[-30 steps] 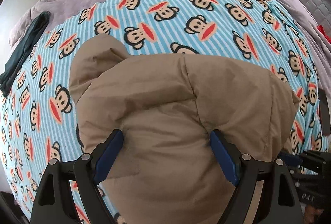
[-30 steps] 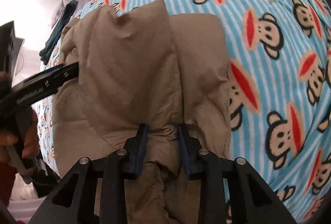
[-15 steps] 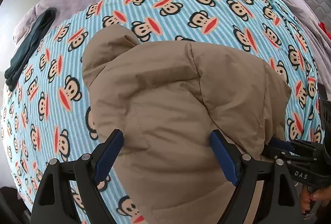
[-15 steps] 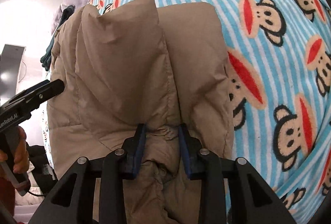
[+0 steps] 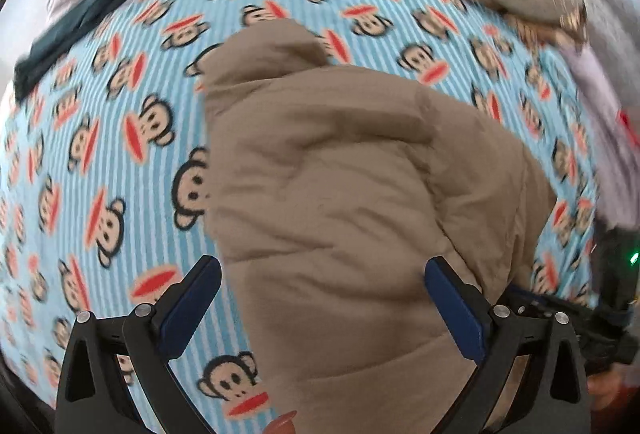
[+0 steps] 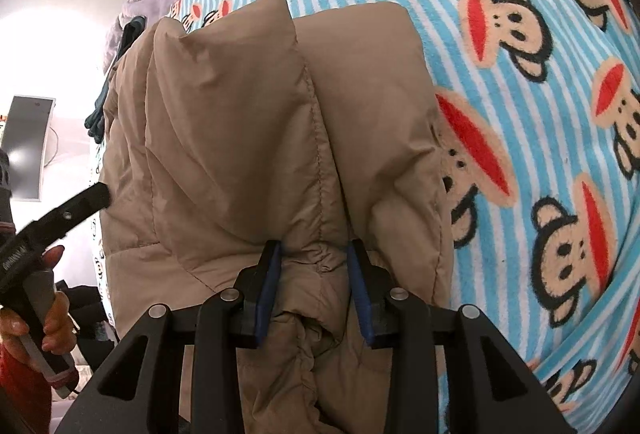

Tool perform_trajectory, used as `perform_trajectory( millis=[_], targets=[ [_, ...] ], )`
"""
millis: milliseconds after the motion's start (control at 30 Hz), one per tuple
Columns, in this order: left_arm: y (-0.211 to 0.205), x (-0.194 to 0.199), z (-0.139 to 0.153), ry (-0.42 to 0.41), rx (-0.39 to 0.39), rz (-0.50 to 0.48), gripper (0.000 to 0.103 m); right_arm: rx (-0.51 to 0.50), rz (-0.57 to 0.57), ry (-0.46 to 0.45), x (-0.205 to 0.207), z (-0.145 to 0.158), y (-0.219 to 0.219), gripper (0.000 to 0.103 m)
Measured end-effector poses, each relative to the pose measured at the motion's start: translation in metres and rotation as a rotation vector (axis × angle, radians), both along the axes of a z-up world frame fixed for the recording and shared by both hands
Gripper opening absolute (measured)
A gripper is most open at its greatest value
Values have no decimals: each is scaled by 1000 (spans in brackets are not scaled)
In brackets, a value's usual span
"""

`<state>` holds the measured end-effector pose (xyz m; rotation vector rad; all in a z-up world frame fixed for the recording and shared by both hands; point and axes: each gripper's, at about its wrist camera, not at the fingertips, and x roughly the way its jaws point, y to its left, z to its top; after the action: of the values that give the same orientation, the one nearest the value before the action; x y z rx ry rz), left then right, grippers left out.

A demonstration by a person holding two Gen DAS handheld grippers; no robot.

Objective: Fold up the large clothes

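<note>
Tan quilted puffer jacket (image 5: 352, 193), part folded, lies mid-bed on the blue-striped monkey-print blanket (image 5: 120, 137). Looks light, puffy, slick and springy; best taken at seams or hem. Left gripper (image 5: 320, 298) jaws opening, clear of fabric. Right gripper (image 6: 314, 286) pinches a jacket fold, jaws opening slightly.

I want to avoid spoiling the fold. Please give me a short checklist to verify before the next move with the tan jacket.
1. Left gripper free of the jacket: ok, jaws opening, pads off the fabric.
2. Right gripper grips the jacket edge: ok, though jaws are easing open.
3. Jacket lies on the monkey blanket: ok.
4. Fold flat: not ok, puffy and creased.
5. Dark garment clear of the jacket: ok.
6. Near hem: cannot tell, hidden.
</note>
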<state>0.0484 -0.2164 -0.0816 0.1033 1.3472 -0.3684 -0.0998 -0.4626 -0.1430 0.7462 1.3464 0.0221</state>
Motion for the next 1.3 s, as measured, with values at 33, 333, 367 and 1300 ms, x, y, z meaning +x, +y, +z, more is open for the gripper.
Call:
perform_trajectory(
  millis=[33,333,367,1300],
  targets=[
    [13,4,-2,8,-19,31,102,2,-1,0,0,0,-1,37],
    [51,8,-38,216,-218,44,102,6,16,28,5,0,-4,39],
    [49,5,-38,221,-223,28,102,5,16,34,6,1,-4,39],
    [70,16,-95,445,-496,37,102,256,122,20,60,-25,-51,103]
  ],
)
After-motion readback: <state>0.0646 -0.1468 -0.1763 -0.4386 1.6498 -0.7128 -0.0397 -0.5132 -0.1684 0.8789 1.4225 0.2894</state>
